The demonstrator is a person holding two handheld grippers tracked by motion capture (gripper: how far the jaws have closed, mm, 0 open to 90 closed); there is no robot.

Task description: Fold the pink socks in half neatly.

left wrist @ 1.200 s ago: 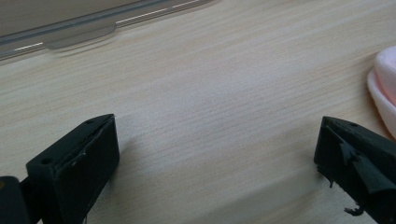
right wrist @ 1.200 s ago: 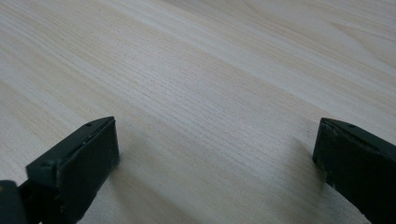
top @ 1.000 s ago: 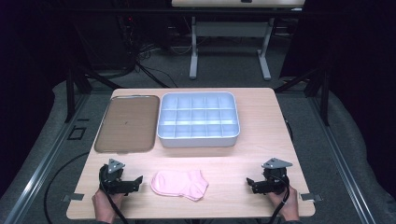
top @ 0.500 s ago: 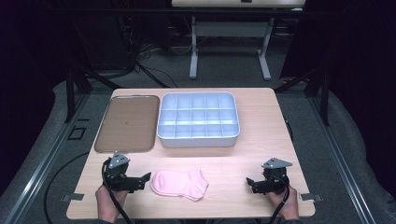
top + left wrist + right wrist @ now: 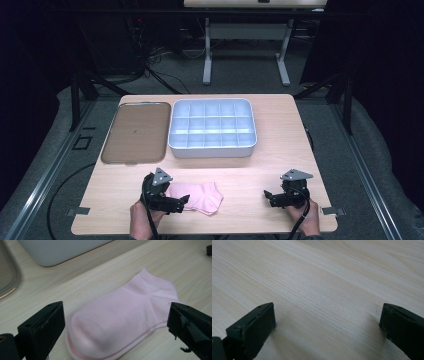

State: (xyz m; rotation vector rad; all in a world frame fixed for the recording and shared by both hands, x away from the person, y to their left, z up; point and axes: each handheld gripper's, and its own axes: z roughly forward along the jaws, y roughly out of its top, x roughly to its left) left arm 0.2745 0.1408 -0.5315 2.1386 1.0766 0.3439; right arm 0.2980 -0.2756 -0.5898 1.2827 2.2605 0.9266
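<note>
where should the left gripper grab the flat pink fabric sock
Probably the rounded toe end of the flat pink fabric sock, approached from the left gripper side with open jaws straddling it. It lies flat on the wooden table, so pinch downward.

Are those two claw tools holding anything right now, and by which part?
Nothing is held. The left gripper is open, its fingers either side of the pink sock. The right gripper is open over bare table.

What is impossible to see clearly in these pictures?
- Pink sock: its toe end is cut off by the bottom edge of the left gripper view; in the high view the left gripper covers that end.
- Whether it is one sock or two stacked: cannot tell.
- Brown tray: the small mark on it is too small to identify.
</note>
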